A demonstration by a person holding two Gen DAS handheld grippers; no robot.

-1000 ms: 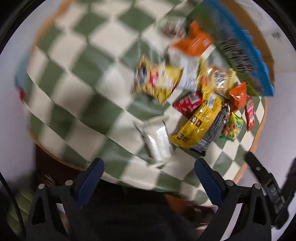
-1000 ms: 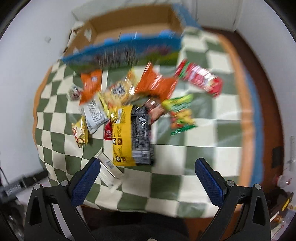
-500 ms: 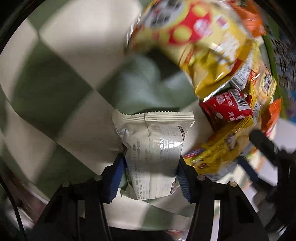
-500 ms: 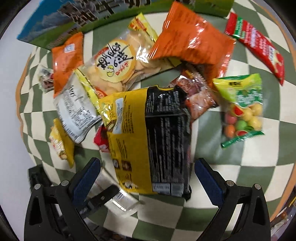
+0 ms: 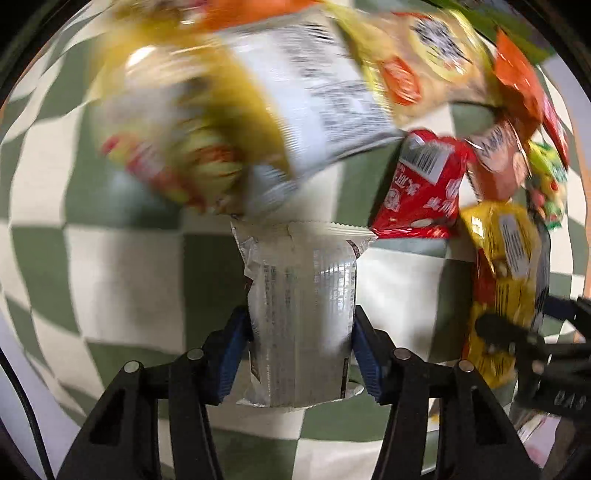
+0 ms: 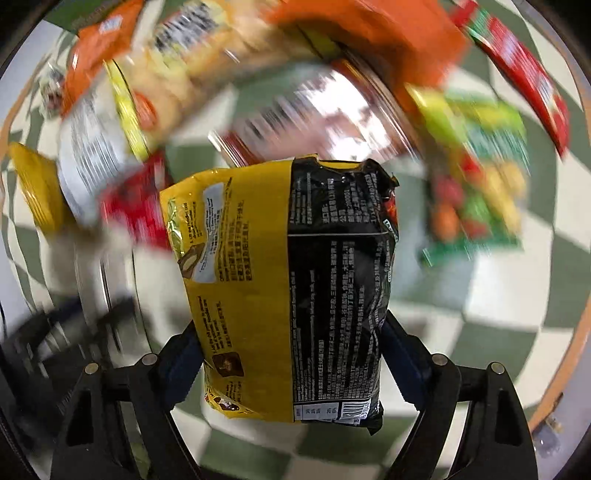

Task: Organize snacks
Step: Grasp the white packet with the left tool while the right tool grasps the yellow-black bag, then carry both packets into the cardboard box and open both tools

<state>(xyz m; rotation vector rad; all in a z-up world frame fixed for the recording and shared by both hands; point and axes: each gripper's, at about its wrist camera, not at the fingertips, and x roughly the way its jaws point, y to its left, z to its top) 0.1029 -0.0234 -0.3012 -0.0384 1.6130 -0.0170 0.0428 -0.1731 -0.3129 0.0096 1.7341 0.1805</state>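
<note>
My left gripper (image 5: pixel 299 354) is shut on a silver-white snack packet (image 5: pixel 301 310), with a blue pad pressing each side. My right gripper (image 6: pixel 291 354) is shut on a large yellow and black snack bag (image 6: pixel 284 288), which stands sharp against the blurred table. That bag and the right gripper also show at the right edge of the left wrist view (image 5: pixel 502 280). The other snacks lie in a pile beyond both grippers: a small red packet (image 5: pixel 421 195), a white packet with print (image 5: pixel 325 99) and a green fruit-candy bag (image 6: pixel 476 184).
A green and white checked cloth (image 5: pixel 122 280) covers the table. Orange bags (image 6: pixel 373 33) and a long red packet (image 6: pixel 528 85) lie at the far side. The table's orange rim (image 6: pixel 557 376) runs at the lower right.
My left gripper has closed tighter on the silver-white packet. My right gripper has closed on the yellow and black bag. Both packets hold still in view while the table blurs behind them.
</note>
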